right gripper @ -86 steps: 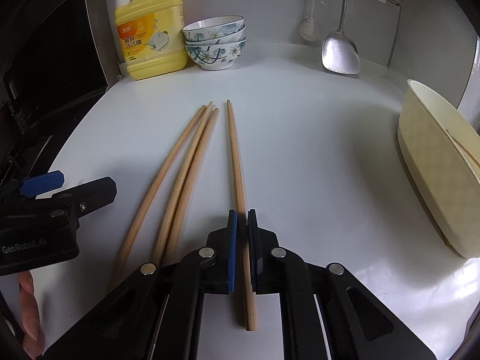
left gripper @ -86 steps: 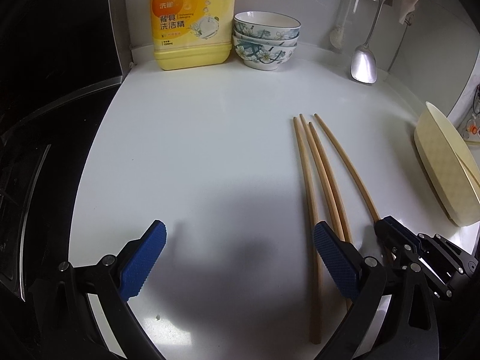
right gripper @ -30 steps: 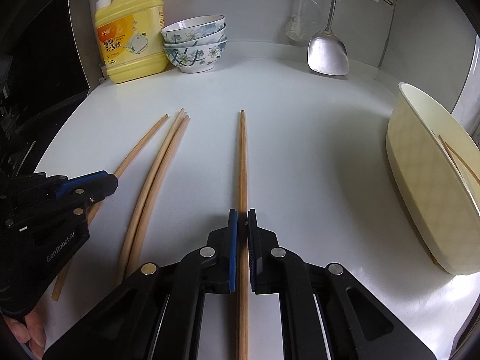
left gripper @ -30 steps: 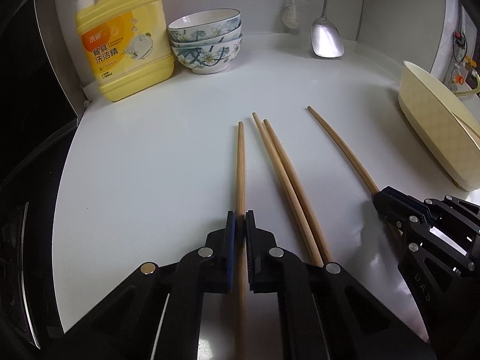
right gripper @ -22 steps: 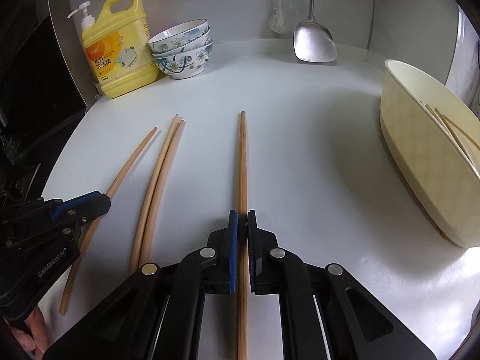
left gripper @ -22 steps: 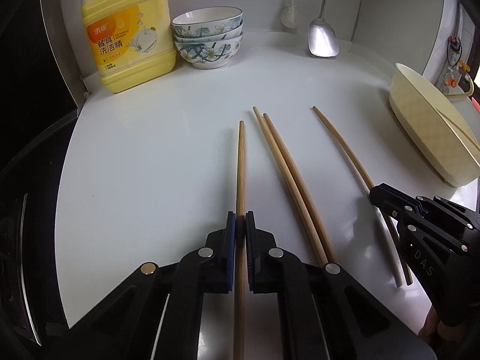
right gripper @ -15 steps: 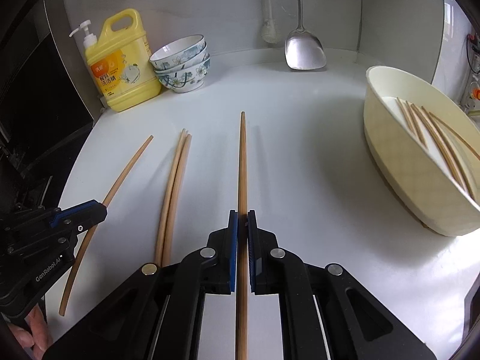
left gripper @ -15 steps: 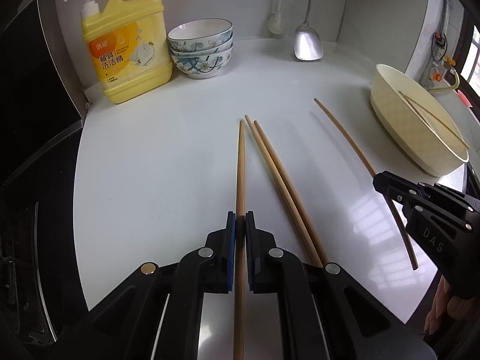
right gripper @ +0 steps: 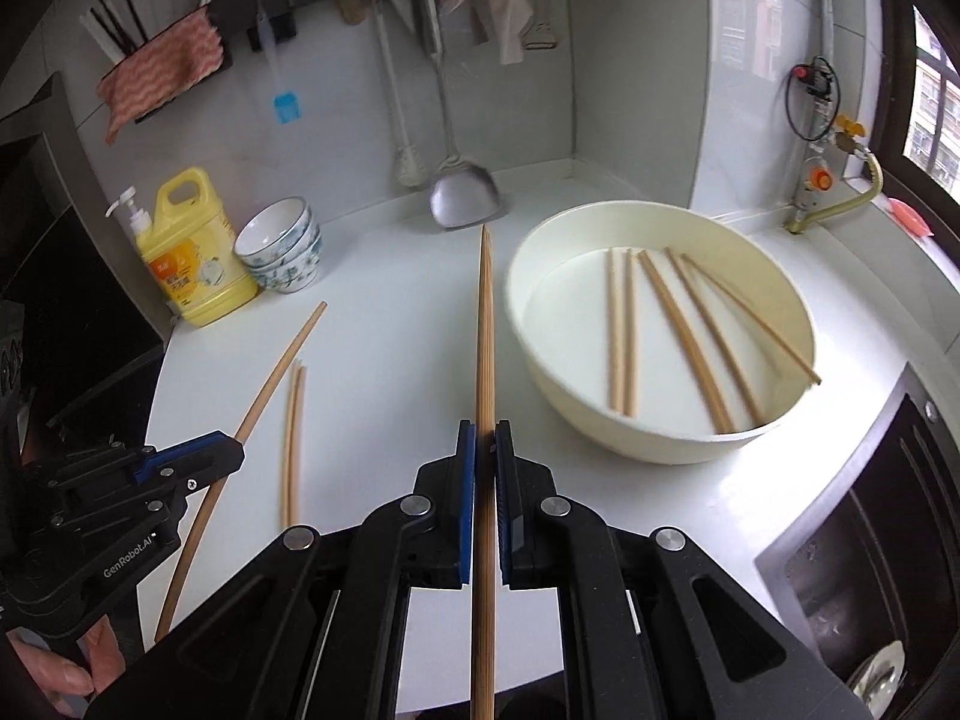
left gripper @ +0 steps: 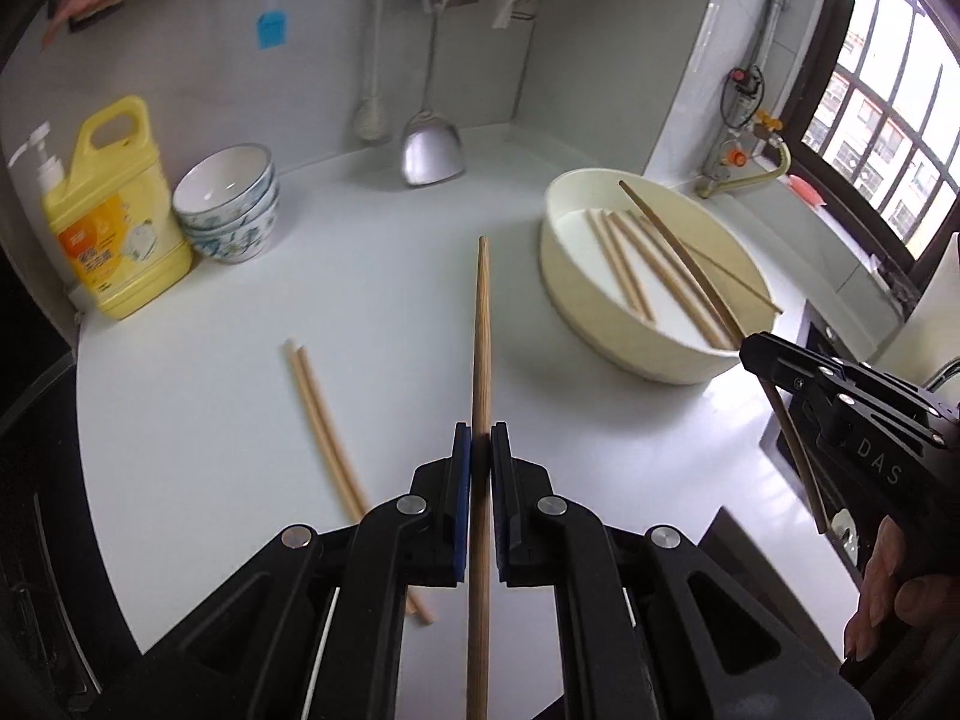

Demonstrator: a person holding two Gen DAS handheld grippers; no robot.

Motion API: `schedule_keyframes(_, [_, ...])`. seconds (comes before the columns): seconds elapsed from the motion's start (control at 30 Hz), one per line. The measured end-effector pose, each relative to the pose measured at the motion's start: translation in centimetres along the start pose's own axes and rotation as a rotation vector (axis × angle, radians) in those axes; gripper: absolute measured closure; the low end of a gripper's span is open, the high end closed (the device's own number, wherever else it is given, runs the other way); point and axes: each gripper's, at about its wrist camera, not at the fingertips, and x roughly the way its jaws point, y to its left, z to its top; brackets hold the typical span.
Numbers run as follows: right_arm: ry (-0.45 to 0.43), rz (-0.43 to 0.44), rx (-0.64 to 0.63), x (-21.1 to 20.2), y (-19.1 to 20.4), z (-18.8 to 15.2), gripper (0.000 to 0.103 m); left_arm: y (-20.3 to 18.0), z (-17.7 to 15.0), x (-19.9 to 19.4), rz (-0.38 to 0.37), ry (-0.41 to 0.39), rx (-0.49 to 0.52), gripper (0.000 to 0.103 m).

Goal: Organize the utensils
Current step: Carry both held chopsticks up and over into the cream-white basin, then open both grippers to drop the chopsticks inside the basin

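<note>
My left claw [left gripper: 477, 462] and right claw [right gripper: 485, 456] each pinch one chopstick [left gripper: 480, 360], now lifted off the worktop [left gripper: 210, 420] toward the bowl [right gripper: 540, 360], while two chopsticks [left gripper: 318, 414] wait near its left edge.

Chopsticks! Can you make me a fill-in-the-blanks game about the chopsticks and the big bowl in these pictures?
1. The left gripper and the right gripper each hold ____ chopstick.
2. The chopsticks already put away lie inside the cream ____.
3. Exactly ____ chopsticks still lie side by side on the white counter.
4. The stacked bowls stand right next to the ____ soap bottle.

Missing words: one; basin; two; yellow
</note>
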Motion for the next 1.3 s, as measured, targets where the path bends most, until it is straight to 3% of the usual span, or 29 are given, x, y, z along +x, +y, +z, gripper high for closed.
schedule_keyframes(0.1, [-0.014,-0.039,0.024,-0.3,-4.3,1.3,0.097,-3.2,2.6,1.0,-0.039,-0.016,0.013,0.096])
schedule_keyframes(0.23, [-0.001,-0.070,0.030,1.5,-9.9,3.3,0.097,-6.8,6.2,3.8,-0.034,-0.017,0.014,0.096])
schedule_keyframes(0.43, [0.041,-0.037,0.021,5.7,-16.7,6.7,0.097,-10.8,11.0,8.5,-0.012,0.001,-0.017,0.096])
schedule_keyframes(0.67, [0.101,0.025,-0.034,10.7,-18.6,9.3,0.097,-12.8,13.8,14.2,0.013,0.077,-0.076,0.096])
schedule_keyframes(0.83, [0.138,0.028,-0.009,13.4,-20.0,9.7,0.097,-13.3,15.0,17.6,0.024,0.114,-0.065,0.096])
schedule_keyframes(1.07, [0.183,0.050,-0.021,15.7,-19.9,9.7,0.097,-12.9,16.1,21.1,0.034,0.152,-0.082,0.096])
schedule_keyframes(1.13, [0.176,0.038,-0.003,15.6,-20.2,9.8,0.091,-12.8,16.3,21.7,0.044,0.168,-0.084,0.096])
schedule_keyframes(1.17, [0.174,0.036,0.005,15.4,-20.3,9.8,0.086,-12.6,16.3,21.8,0.047,0.173,-0.090,0.091])
schedule_keyframes(1.2, [0.172,0.031,0.007,15.4,-20.6,9.9,0.079,-12.4,16.3,21.8,0.050,0.174,-0.096,0.076])
schedule_keyframes(1.23, [0.175,0.022,0.005,15.4,-20.7,9.8,0.077,-12.3,16.2,21.7,0.056,0.168,-0.098,0.068])
schedule_keyframes(1.27, [0.182,0.018,0.005,15.5,-20.8,9.7,0.077,-12.1,16.2,21.4,0.068,0.158,-0.097,0.049])
schedule_keyframes(1.3, [0.185,0.020,0.009,15.5,-20.9,9.7,0.077,-12.0,16.1,21.1,0.080,0.143,-0.094,0.044])
